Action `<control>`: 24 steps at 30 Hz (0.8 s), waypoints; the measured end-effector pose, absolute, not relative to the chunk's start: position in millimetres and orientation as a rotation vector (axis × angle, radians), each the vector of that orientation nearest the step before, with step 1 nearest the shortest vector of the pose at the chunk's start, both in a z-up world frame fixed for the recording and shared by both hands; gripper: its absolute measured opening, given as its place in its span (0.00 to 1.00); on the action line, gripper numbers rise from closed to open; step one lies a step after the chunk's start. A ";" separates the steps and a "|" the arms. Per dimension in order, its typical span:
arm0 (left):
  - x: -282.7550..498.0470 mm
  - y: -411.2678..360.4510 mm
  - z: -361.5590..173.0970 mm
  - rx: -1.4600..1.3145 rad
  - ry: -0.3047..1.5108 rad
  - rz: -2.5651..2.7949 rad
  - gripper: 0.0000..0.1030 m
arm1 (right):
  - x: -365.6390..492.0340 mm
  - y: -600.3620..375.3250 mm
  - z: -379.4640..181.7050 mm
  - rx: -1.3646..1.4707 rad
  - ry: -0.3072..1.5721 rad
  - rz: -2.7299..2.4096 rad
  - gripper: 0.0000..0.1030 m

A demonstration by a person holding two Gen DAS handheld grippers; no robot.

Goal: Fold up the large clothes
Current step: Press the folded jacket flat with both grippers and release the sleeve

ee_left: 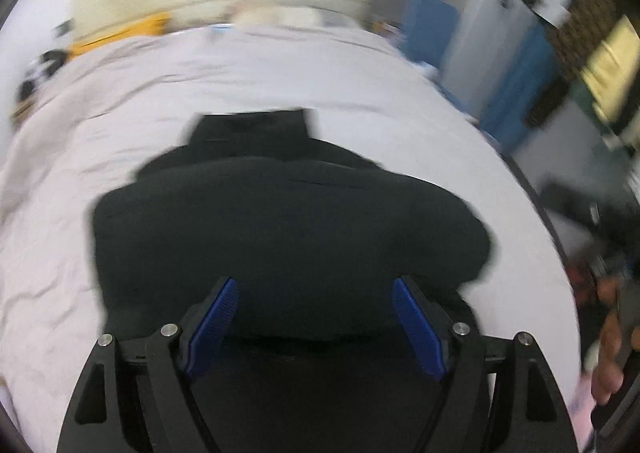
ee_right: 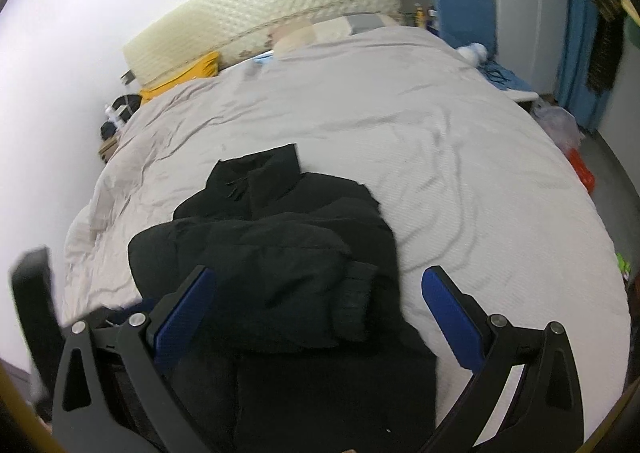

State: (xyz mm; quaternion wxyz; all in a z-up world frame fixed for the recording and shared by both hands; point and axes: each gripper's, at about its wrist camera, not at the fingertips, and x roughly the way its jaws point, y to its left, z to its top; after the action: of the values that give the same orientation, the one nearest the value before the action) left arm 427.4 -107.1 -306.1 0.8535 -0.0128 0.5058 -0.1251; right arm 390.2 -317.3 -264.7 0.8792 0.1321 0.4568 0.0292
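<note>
Garment: black garment (ee_right: pixel 280 273), heavy and bulky, lies partly folded in a heap on the near half of the bed; a high collar (ee_right: pixel 260 177) points toward the headboard, and a ribbed cuff (ee_right: pixel 354 297) rests on top near the right edge.
Bed: wide, covered by a pale grey duvet (ee_right: pixel 440 157), creased, with bare cover all round the garment's far and right sides.
Left gripper (ee_left: pixel 316 317): jaws stand wide apart above the garment's near edge, blue pads (ee_left: pixel 216 317) clear of the cloth; nothing is between them. The view is motion-blurred.
Right gripper (ee_right: pixel 320 313): jaws spread wide, holding nothing; the left pad hangs over the black cloth, the right pad over bare duvet.
Headboard end: quilted cream headboard (ee_right: pixel 280 1) against the wall, pillows (ee_right: pixel 320 31) below it.
Left of bed: yellow cloth (ee_right: pixel 188 75) at the far corner; small dark items (ee_right: pixel 120 109) beside the bed's edge, too small to name.
Right of bed: blue panel (ee_right: pixel 464 1), blue cloth (ee_right: pixel 504 79) on a low surface, clear plastic bag (ee_right: pixel 558 121) and something orange-red (ee_right: pixel 580 169) on the floor.
In the way: nothing lies on the garment.
</note>
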 end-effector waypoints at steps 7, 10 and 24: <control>467.3 -23.8 -337.3 -0.047 1.100 -0.014 0.77 | 416.4 -263.5 -339.2 0.205 1.132 0.086 0.57; 483.8 -14.7 -351.1 -0.040 1.110 0.012 0.77 | 430.8 -257.8 -360.6 0.178 1.143 0.045 0.57; 547.2 -28.9 -404.8 -0.040 1.149 -0.022 0.79 | 499.5 -264.6 -410.6 0.160 1.192 0.049 0.60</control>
State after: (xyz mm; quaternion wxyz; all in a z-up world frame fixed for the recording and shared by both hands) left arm 547.2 -28.9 -404.8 0.8391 -0.0189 0.5435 -0.0102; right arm 499.5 -264.6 -410.6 0.8244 0.0752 0.5605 0.0228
